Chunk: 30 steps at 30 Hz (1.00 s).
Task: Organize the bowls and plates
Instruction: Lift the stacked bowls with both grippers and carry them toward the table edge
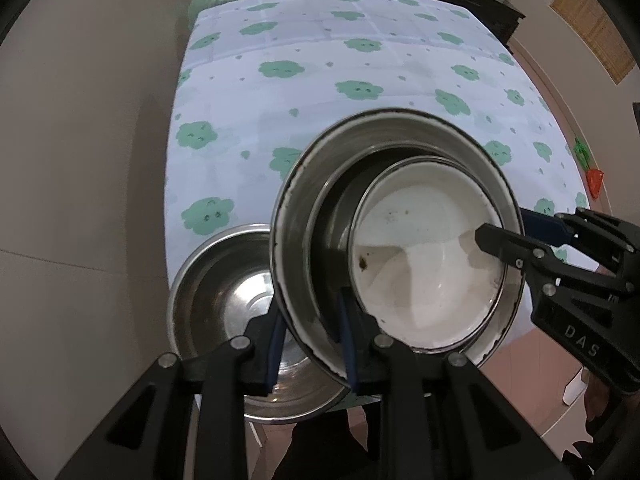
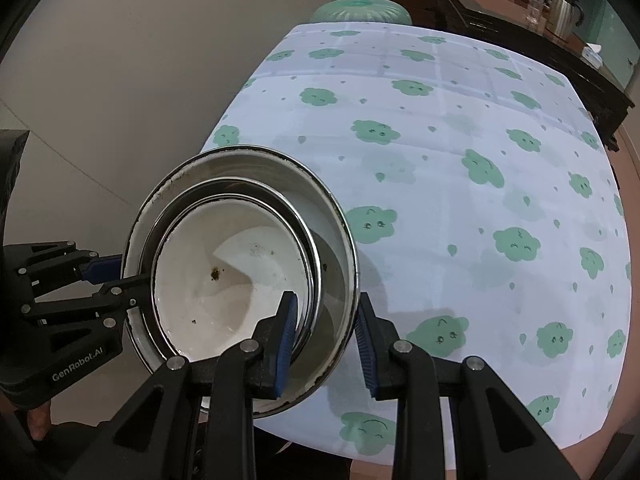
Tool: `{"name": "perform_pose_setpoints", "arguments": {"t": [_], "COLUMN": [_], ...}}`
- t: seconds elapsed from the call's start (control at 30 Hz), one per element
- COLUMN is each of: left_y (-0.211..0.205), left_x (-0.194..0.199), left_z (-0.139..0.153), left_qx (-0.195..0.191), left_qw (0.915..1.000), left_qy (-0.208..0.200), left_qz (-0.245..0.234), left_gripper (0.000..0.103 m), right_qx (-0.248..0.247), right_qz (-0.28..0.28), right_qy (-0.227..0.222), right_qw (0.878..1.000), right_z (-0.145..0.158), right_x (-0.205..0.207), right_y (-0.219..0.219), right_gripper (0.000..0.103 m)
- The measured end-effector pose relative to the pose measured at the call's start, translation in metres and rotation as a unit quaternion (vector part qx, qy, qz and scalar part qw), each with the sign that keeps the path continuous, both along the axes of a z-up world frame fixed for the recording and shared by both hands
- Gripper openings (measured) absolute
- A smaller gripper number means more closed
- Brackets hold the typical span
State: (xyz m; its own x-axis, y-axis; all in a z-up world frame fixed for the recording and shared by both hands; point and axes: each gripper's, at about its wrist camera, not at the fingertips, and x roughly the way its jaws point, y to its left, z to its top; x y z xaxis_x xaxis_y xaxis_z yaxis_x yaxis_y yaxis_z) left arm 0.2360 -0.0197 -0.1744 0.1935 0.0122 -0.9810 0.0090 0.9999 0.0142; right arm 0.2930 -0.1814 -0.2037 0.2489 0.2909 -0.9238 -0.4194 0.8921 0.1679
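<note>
Bowls are nested into a stack: a white enamel bowl (image 1: 424, 280) is seated in a metal ring-like dish, itself inside a large steel bowl (image 1: 304, 200), and the stack is held tilted above the near edge of the table (image 1: 320, 60). Its near rim is clamped between the pads of the left gripper (image 1: 310, 346), and its opposite wall is pinched by the right gripper (image 2: 326, 340). A separate steel bowl (image 1: 224, 296) is seen on the cloud-patterned cloth beneath, partly covered by the stack.
</note>
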Motion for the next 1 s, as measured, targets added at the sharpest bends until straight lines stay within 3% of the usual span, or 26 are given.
{"name": "perform_pose_setpoints", "arguments": {"t": [0.43,1.0], "left_y": [0.039,0.1], "left_x": [-0.018,-0.059], "left_z": [0.003,-0.012], "left_qx": [0.005,0.009], "left_qw": [0.9989,0.993], "left_qy": [0.0,0.019], "left_qz": [0.046,0.116], "left_gripper": [0.022,0.022], "right_qx": [0.006,-0.003], "right_qz": [0.042,0.119], "right_qy": [0.001,0.031], "right_qw": [0.999,0.992], "right_z": [0.004,-0.017], "right_x": [-0.006,-0.03], "right_y": [0.04,0.107], "right_gripper": [0.031,0.031]}}
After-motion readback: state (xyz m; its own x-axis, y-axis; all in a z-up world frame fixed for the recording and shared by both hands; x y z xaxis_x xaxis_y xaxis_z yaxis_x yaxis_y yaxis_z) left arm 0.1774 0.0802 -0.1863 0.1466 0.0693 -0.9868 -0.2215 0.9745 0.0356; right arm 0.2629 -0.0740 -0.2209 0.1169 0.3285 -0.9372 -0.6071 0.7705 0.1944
